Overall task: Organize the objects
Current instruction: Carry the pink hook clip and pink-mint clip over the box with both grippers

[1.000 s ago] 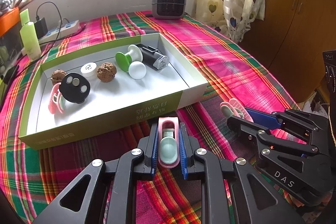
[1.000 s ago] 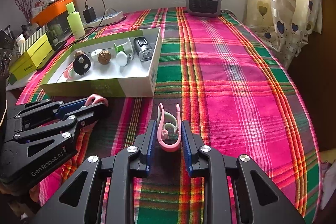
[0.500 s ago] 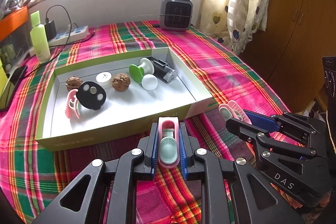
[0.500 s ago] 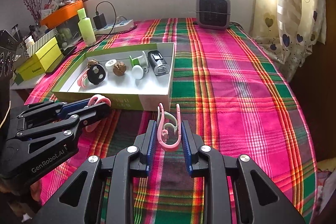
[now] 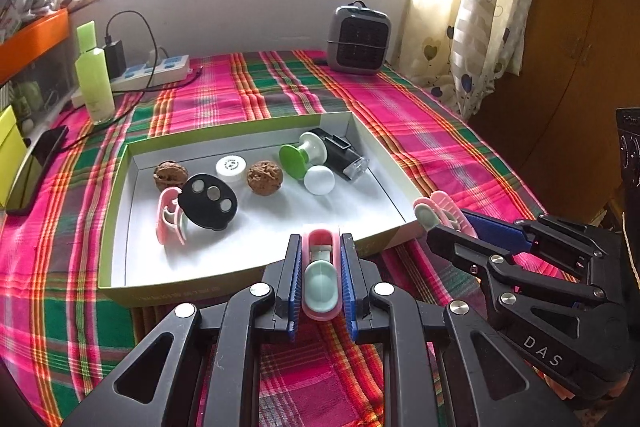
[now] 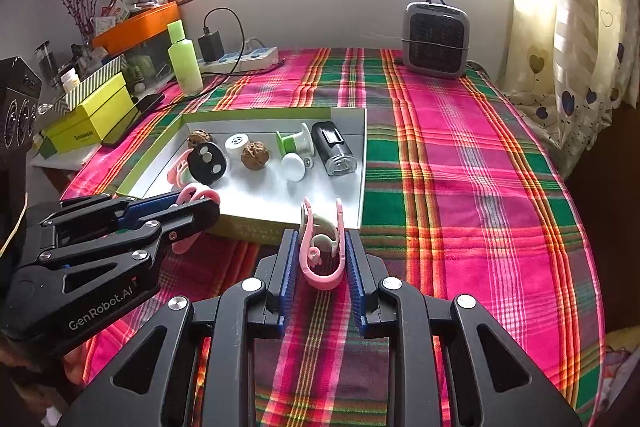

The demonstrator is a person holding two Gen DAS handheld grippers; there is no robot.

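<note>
Left wrist view: we see the left gripper clamped on a pink clip, the right gripper pinching another pink clip, both near the box.

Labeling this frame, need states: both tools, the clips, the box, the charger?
left tool: shut on a pink clip
right tool: shut on a second pink clip
third clip: lying in the box, against the black disc
box: open, no lid on it
charger: plugged into the power strip
</note>
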